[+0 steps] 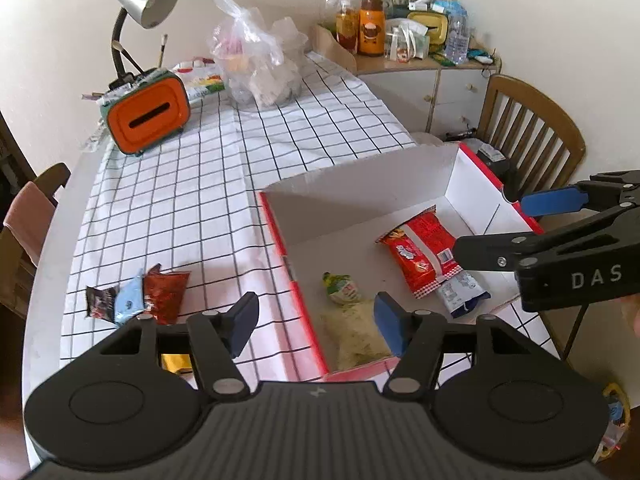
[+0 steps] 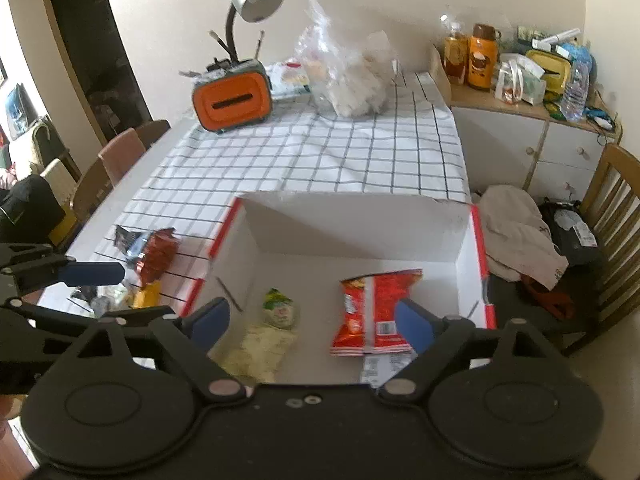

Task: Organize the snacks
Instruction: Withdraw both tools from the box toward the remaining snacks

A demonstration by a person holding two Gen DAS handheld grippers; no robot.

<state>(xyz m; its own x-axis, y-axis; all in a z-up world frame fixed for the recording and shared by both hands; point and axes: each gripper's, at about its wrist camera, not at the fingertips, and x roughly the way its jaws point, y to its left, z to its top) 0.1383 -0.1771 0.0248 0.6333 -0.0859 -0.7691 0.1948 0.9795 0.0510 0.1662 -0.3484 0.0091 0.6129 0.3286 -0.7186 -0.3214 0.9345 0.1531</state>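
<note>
A white box with red edges (image 1: pixel 472 168) (image 2: pixel 478 240) stands open on the table. Inside lie a red snack bag (image 1: pixel 424 252) (image 2: pixel 372 308), a blue-and-white packet (image 1: pixel 464 294), a green-topped packet (image 1: pixel 342 288) (image 2: pixel 280 308) and a pale yellow bag (image 1: pixel 360 336) (image 2: pixel 260 348). Left of the box lie loose snacks: a dark packet, a light blue packet and a red packet (image 1: pixel 164 296) (image 2: pixel 156 256). My left gripper (image 1: pixel 316 324) is open and empty over the box's left edge. My right gripper (image 2: pixel 312 320) is open and empty above the box; it also shows in the left wrist view (image 1: pixel 520 224).
A checked cloth (image 1: pixel 224 168) covers the table. An orange tissue box (image 1: pixel 148 116) with a desk lamp (image 1: pixel 140 4), and a clear plastic bag (image 1: pixel 256 60) stand at the far end. A wooden chair (image 1: pixel 532 136) and a cluttered cabinet (image 1: pixel 420 76) are to the right.
</note>
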